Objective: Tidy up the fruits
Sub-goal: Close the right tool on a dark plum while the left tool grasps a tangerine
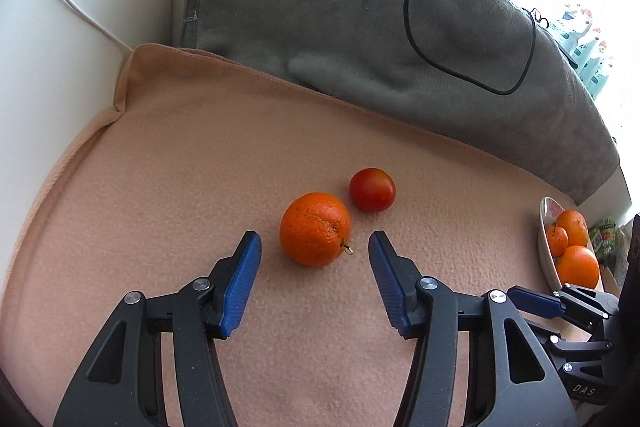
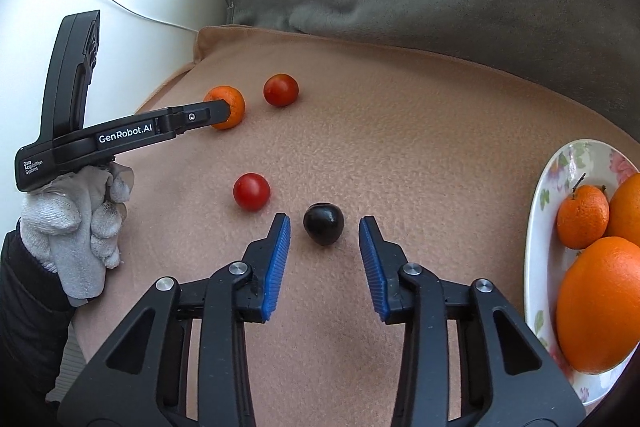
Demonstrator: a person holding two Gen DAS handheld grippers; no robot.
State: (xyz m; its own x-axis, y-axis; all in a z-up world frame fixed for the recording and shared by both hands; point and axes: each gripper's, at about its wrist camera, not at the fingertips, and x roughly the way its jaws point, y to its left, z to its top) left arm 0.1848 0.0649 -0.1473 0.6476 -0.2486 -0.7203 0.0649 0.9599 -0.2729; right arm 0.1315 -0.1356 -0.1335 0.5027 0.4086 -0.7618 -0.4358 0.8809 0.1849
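From the left wrist view, the left gripper (image 1: 315,243) is hanging over a small orange (image 1: 315,228), its blue pads spread to either side of the fruit and not touching it, presumably lining up to pinch it. A red fruit (image 1: 372,189) is sitting just beyond the orange, nearly touching it. At the far right a flowered plate (image 1: 545,247) is already holding three oranges, so that is probably where the loose fruit is going. Everything is resting on a peach fleece cloth (image 1: 180,155), with a grey blanket (image 1: 320,7) bunched behind it and a black cable (image 1: 412,39) looping across that.

From the right wrist view, the right gripper (image 2: 325,233) is straddling a dark plum-like fruit (image 2: 323,222), jaws apart with a gap on each side, nothing pinched yet. A second red fruit (image 2: 251,191) is lying just left of it. A gloved hand (image 2: 76,215) is holding the left tool out toward the small orange. The plate's rim (image 2: 538,227) is waiting close on the right.
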